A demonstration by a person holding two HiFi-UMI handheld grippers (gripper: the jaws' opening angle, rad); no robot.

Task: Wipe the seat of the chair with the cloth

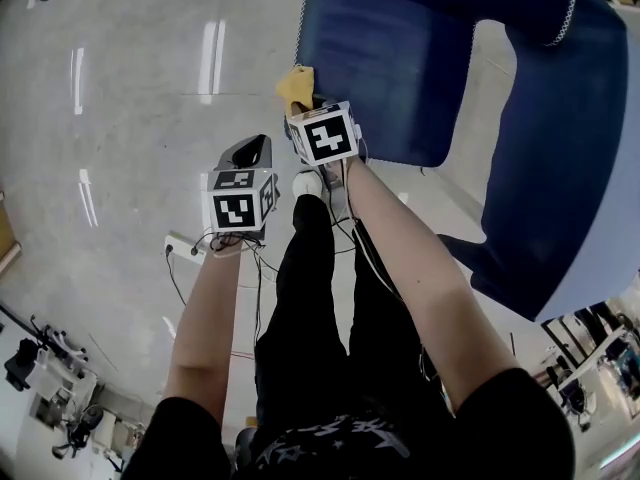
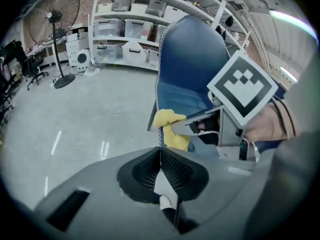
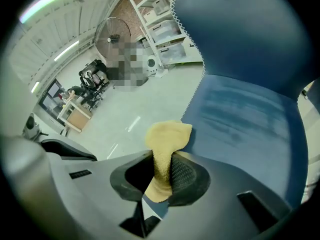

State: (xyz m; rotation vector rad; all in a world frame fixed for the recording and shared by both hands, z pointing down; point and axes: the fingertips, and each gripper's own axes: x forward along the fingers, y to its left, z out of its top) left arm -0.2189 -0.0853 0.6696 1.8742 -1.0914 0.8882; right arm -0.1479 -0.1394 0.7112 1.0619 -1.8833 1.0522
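1. The right gripper [image 3: 162, 161] is clamped on a yellow cloth [image 3: 167, 134]. A narrow waist of fabric sits pinched between the jaws, a rounded fold bulges out beyond the tips, and a short tail hangs back toward the gripper body.
2. The cloth is held at the near left edge of the chair's blue seat [image 3: 250, 119], close to the piped seam. No view shows whether the fold is touching the upholstery or is just above it.
3. The left gripper [image 2: 160, 156] has its jaws pressed together with nothing between them. It hangs over the floor [image 1: 130, 118], just beside the right one and short of the chair.
4. The cloth looks light, soft and knitted, so it will likely fold and bunch rather than lie flat. A grip at the middle, as it is now, leaves only a small pad for wiping, and a grip nearer one edge would probably give more contact.
5. The seat fabric looks napped, with faint streaks, so it may drag on the cloth. Firm jaw pressure seems wise to stop the cloth sliding out.
6. Most of the seat, toward the backrest [image 3: 245, 29], lies ahead of the cloth, so I judge the wiping is at its start.
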